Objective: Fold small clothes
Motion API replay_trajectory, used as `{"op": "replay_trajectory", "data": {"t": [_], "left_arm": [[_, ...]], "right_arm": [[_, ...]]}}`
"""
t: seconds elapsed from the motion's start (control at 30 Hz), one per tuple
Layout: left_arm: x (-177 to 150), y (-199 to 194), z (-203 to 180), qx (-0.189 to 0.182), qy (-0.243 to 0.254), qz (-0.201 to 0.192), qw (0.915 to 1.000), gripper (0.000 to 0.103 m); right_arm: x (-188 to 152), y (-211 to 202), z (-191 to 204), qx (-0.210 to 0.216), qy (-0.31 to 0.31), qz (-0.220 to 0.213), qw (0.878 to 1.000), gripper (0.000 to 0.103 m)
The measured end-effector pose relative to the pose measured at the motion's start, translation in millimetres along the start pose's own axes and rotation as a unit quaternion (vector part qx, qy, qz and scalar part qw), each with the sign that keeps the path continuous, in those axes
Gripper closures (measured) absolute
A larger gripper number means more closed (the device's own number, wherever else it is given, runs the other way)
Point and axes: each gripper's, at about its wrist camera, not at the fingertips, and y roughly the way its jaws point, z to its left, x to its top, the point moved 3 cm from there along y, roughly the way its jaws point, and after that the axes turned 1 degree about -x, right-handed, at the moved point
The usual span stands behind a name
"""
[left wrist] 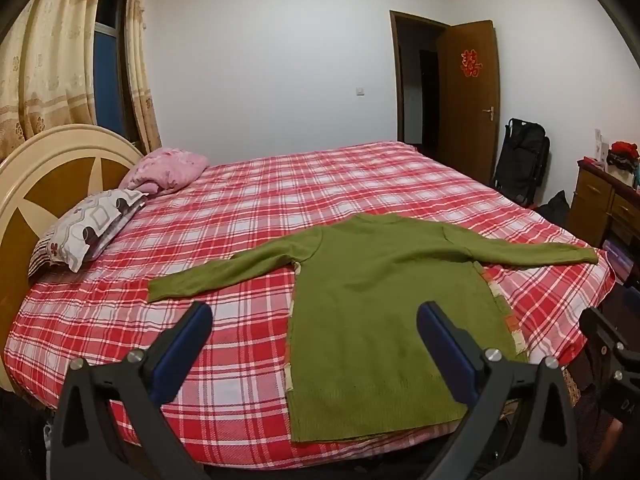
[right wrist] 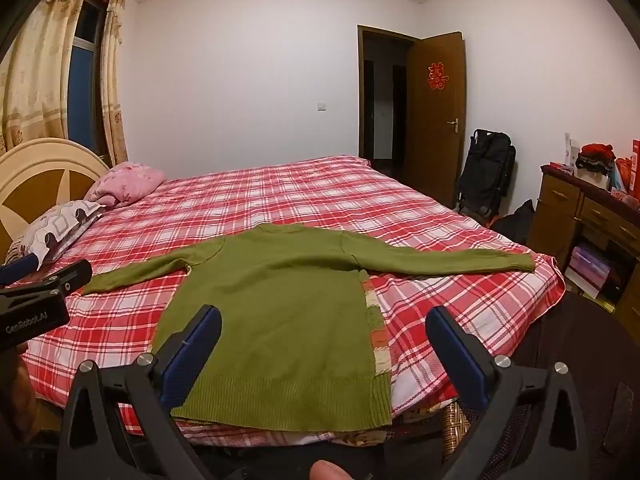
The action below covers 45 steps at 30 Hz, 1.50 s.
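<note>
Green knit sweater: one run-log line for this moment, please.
green knit sweater flat, sleeves spread, unfolded | red plaid bed sheet | left gripper open, empty | right gripper open, empty

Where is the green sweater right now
The green sweater lies flat near the foot-side edge of the plaid bed, sleeves spread, just ahead of both open tongs, far from the pillows.

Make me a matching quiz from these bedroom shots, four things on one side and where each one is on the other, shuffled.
1. green sweater
2. pink pillow
3. black bag
4. red paper cutout

A. stuck on the open door
B. spread flat near the bed's front edge
C. by the headboard
D. on the floor against the wall

Pairs: 1-B, 2-C, 3-D, 4-A
</note>
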Motion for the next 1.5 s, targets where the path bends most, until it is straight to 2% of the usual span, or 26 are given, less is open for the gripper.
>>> {"op": "replay_trajectory", "data": {"t": [1.5], "left_arm": [[2.4, 1.4, -0.5, 0.001, -0.001, 0.003, 1.0, 0.0]], "right_arm": [[-5.8, 7.3, 2.5, 0.01, -0.006, 0.016, 1.0, 0.001]]}}
